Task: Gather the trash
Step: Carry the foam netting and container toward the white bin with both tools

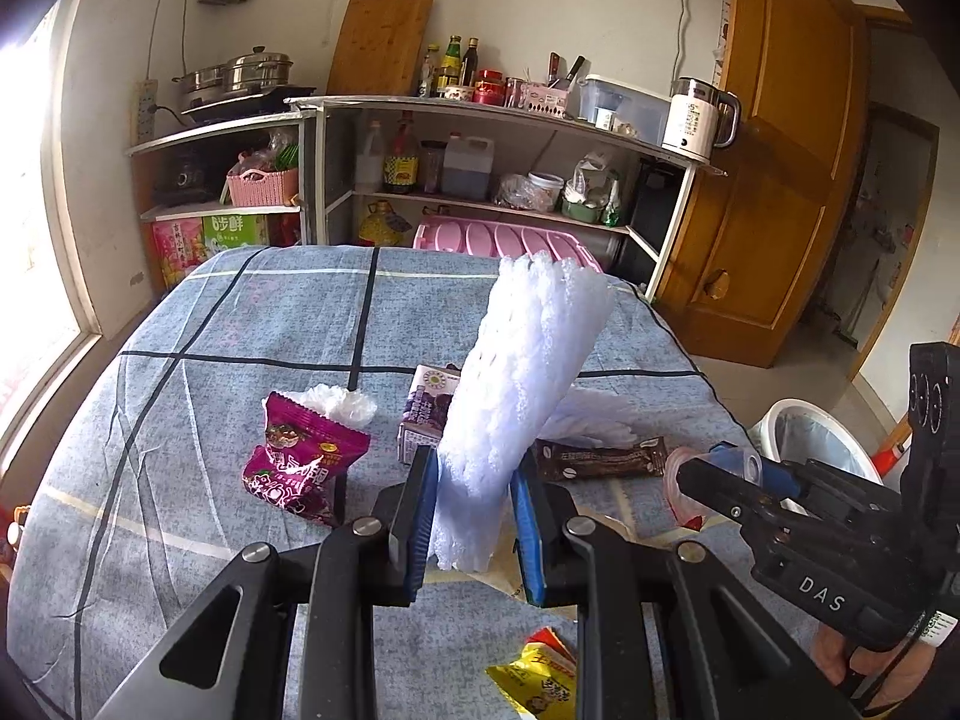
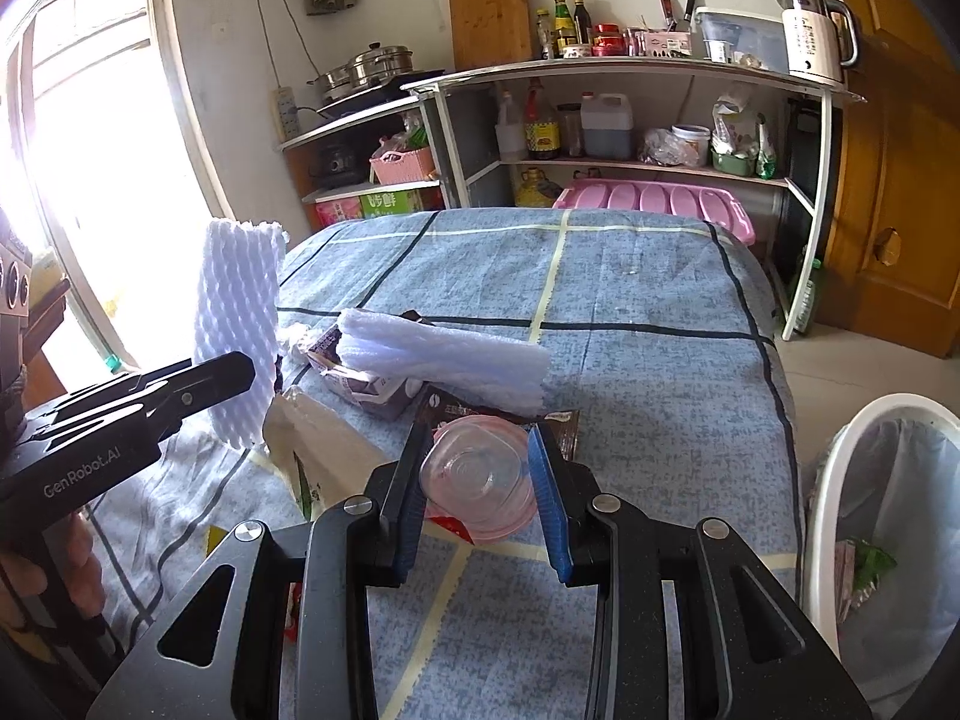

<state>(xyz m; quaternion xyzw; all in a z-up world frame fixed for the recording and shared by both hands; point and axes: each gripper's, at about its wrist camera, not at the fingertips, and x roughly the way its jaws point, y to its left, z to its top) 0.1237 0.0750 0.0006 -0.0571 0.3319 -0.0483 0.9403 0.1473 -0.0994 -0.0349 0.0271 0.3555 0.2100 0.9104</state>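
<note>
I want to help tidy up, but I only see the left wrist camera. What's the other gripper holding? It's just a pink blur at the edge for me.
Observer: The right gripper is shut on a clear pink plastic cup, pinched by its sides.
Operator: Is there anything in the bin?
Observer: Yes, the white bin has a liner and some green and pink scraps at the bottom.
Operator: Is there more foam behind my white foam net?
Observer: Yes, a second foam net lies flat across the purple carton.
</note>
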